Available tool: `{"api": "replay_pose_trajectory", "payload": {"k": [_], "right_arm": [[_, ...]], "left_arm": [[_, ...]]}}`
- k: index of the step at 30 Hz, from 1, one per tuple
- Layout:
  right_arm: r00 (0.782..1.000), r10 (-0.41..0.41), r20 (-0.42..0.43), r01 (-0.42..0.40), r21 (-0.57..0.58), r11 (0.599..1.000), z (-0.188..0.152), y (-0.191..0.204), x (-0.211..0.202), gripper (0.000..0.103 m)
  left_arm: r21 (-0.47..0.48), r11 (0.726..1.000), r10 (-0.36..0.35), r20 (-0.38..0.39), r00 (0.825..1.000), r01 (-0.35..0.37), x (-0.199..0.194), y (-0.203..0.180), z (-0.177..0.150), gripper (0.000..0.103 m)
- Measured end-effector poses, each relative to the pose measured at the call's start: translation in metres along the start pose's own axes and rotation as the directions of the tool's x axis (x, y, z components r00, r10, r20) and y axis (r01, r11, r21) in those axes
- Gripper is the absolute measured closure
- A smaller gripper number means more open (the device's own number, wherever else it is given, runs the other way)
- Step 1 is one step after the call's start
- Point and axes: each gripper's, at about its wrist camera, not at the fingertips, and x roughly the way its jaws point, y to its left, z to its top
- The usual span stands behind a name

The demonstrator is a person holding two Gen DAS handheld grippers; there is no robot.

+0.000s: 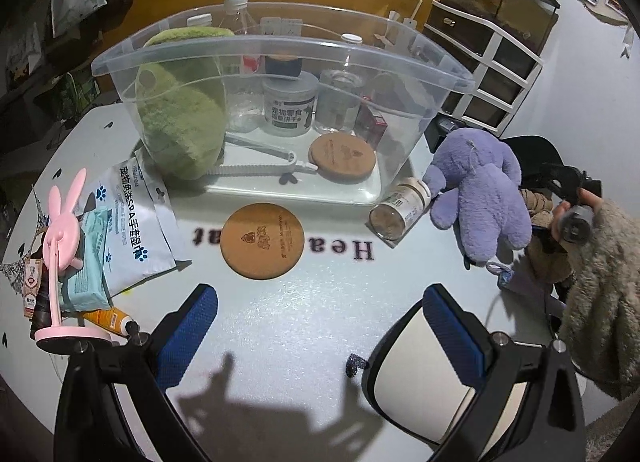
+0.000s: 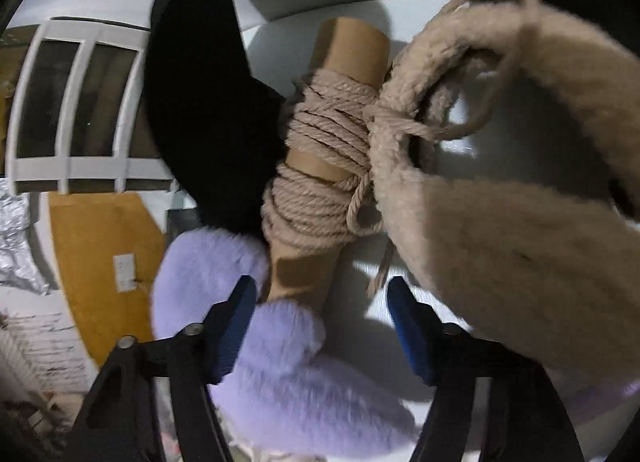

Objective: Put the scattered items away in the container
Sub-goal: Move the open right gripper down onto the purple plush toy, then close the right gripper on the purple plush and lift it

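Observation:
The clear plastic container (image 1: 280, 45) stands at the back of the white table in the left wrist view. It holds a green plush (image 1: 180, 113), jars, white tongs and a cork coaster (image 1: 342, 157). A second cork coaster (image 1: 262, 246) lies in front of it, just ahead of my open, empty left gripper (image 1: 318, 302). A small bottle (image 1: 400, 207) lies on its side beside a purple plush (image 1: 480, 193). In the right wrist view my right gripper (image 2: 320, 298) hangs open over the purple plush (image 2: 280, 362), with the near end of a rope-wound cardboard tube (image 2: 328, 165) between its fingers.
Wet-wipe packets (image 1: 132, 217), a pink rabbit-ear fan (image 1: 60, 229) and an orange tube (image 1: 108, 318) crowd the table's left edge. A beige fleecy item (image 2: 500, 221) with a cord loop lies right of the tube. A black shape (image 2: 208, 101) and white drawers (image 1: 492, 61) stand to the right.

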Motion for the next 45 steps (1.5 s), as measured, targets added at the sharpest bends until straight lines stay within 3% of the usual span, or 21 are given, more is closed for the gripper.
{"api": "replay_pose_trajectory", "payload": {"k": [7,10,15,20,23,29,30,31,36,40,45], "right_arm": [[1.0,-0.001,0.004,0.001,-0.065,0.998,-0.003,0.012,0.016,0.042],[1.0,-0.001,0.005,0.001,-0.092,0.996,-0.004,0.018,0.023,0.052],[1.0,0.023,-0.02,-0.025,-0.132,0.991,-0.014,0.008,0.019,0.053],[0.992,0.093,-0.084,-0.104,-0.132,0.986,-0.03,-0.007,0.009,0.051],[0.984,0.129,-0.123,-0.145,-0.13,0.981,-0.042,-0.013,0.0,0.038],[0.967,0.15,-0.207,-0.195,-0.217,0.957,-0.074,-0.011,-0.002,0.039],[0.965,0.157,-0.21,-0.205,-0.232,0.951,-0.076,-0.01,-0.002,0.043],[0.964,0.165,-0.209,-0.215,-0.243,0.946,-0.073,-0.007,-0.004,0.058],[0.959,0.176,-0.221,-0.243,-0.329,0.912,-0.072,0.009,-0.017,0.085],[0.932,0.217,-0.29,-0.309,-0.322,0.895,-0.086,0.02,-0.021,0.092],[0.885,0.264,-0.382,-0.384,-0.281,0.88,-0.118,0.025,-0.034,0.093]], "left_arm": [[-0.012,1.0,0.004,-0.012,1.0,-0.004,0.006,0.005,0.001,0.0],[-0.012,1.0,-0.001,-0.015,1.0,0.0,0.007,0.005,0.001,0.0],[-0.012,1.0,-0.009,-0.016,1.0,0.008,0.008,0.003,0.001,0.0],[-0.008,1.0,-0.017,-0.017,1.0,0.017,0.009,0.002,0.002,0.0],[-0.004,1.0,-0.022,-0.013,1.0,0.022,0.008,0.0,0.003,0.0],[-0.002,1.0,-0.03,-0.008,1.0,0.03,0.006,-0.002,0.002,0.0],[-0.002,1.0,-0.031,-0.006,1.0,0.031,0.005,-0.002,0.002,0.0],[-0.001,1.0,-0.031,-0.003,1.0,0.031,0.004,-0.002,0.002,0.0],[-0.014,0.999,-0.036,0.011,0.999,0.036,0.0,0.001,0.002,0.0],[-0.024,0.999,-0.046,0.023,0.999,0.047,-0.005,0.003,0.0,0.0],[-0.021,0.998,-0.057,0.053,0.997,0.058,-0.016,0.004,-0.003,0.0]]}}
